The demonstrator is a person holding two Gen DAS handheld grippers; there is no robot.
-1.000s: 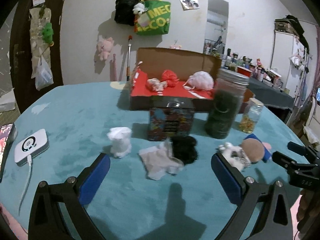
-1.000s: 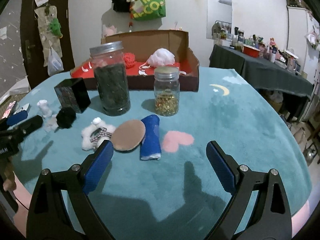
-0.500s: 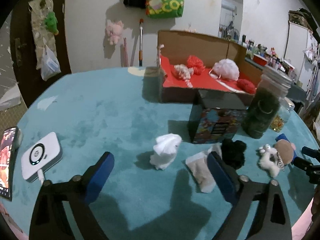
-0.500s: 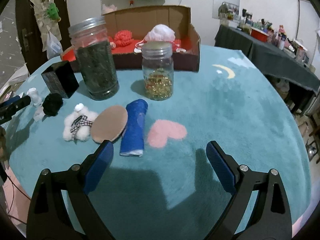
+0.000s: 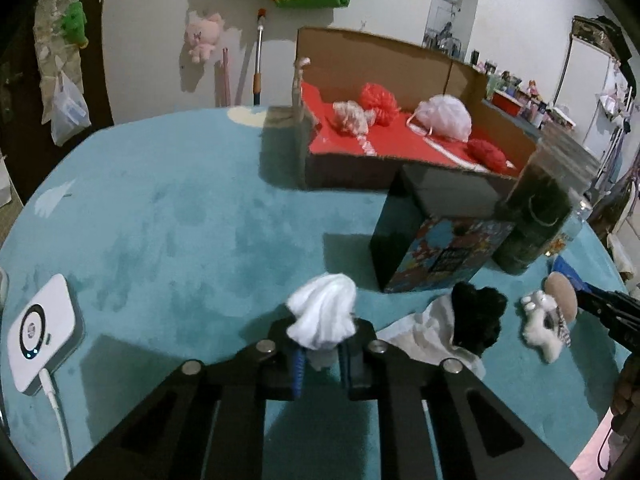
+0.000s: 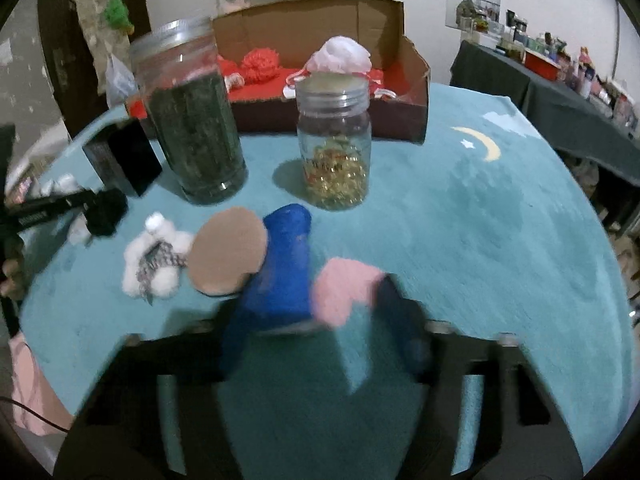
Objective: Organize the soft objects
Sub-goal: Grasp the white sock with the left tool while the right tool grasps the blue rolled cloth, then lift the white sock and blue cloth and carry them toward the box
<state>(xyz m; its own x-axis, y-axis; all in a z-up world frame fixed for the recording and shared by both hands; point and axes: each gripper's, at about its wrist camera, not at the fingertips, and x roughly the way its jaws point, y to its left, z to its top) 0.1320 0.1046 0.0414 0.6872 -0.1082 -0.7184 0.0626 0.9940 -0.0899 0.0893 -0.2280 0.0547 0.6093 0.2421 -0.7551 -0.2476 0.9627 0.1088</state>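
In the left wrist view my left gripper (image 5: 320,354) is shut on a small white soft toy (image 5: 323,316) on the teal table. A black pom-pom (image 5: 478,316), a beige cloth (image 5: 424,334) and a white plush (image 5: 544,326) lie to its right. The cardboard box (image 5: 348,170) with a red floor holds red and white soft balls. In the right wrist view my right gripper (image 6: 316,328) is blurred, its fingers closing around a blue rolled cloth (image 6: 282,264). A tan round pad (image 6: 226,256) and the white plush (image 6: 154,260) lie to its left.
A tall dark jar (image 6: 192,120) and a small glass jar (image 6: 336,140) stand before the box (image 6: 404,116). A colourful black carton (image 5: 436,236) stands beside them. A white device (image 5: 38,324) with a cable lies at the left edge.
My left gripper moved forward and closed on the white soft toy. My right gripper moved forward and left onto the blue cloth, its fingers closing in.
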